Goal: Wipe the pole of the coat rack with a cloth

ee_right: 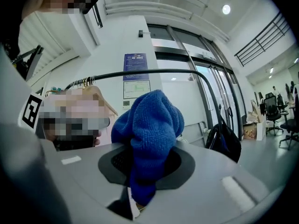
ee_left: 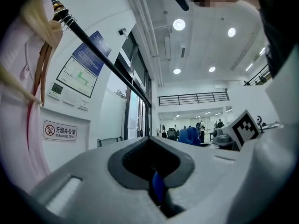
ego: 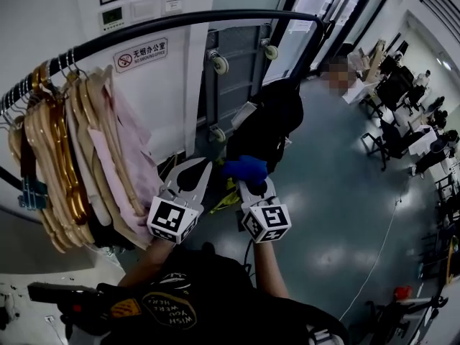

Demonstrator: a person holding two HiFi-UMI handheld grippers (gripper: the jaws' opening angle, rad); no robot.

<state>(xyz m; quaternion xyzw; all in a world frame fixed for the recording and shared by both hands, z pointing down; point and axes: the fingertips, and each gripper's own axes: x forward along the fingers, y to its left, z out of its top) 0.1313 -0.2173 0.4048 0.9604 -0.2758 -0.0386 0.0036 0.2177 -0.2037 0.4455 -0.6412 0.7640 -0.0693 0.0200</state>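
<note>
The coat rack's black pole [ego: 215, 16] arches across the top of the head view, above and beyond both grippers; it also shows as a thin dark bar, the pole [ee_left: 103, 55] in the left gripper view and the pole [ee_right: 140, 72] in the right gripper view. My right gripper [ego: 251, 182] [ee_right: 147, 164] is shut on a bunched blue cloth [ego: 244, 168] [ee_right: 149, 129], which bulges above the jaws. The left gripper [ego: 192, 169] [ee_left: 152, 160] is beside it, shut and holding nothing. Neither gripper nor the cloth touches the pole.
Wooden hangers with pink and beige garments [ego: 93, 157] crowd the pole's left end, close to my left gripper. A black bag [ego: 269, 124] hangs under the pole's right end. Behind are a wall with a no-smoking sign [ego: 141, 54] and glass doors. Desks, chairs and people [ego: 402, 113] fill the far right.
</note>
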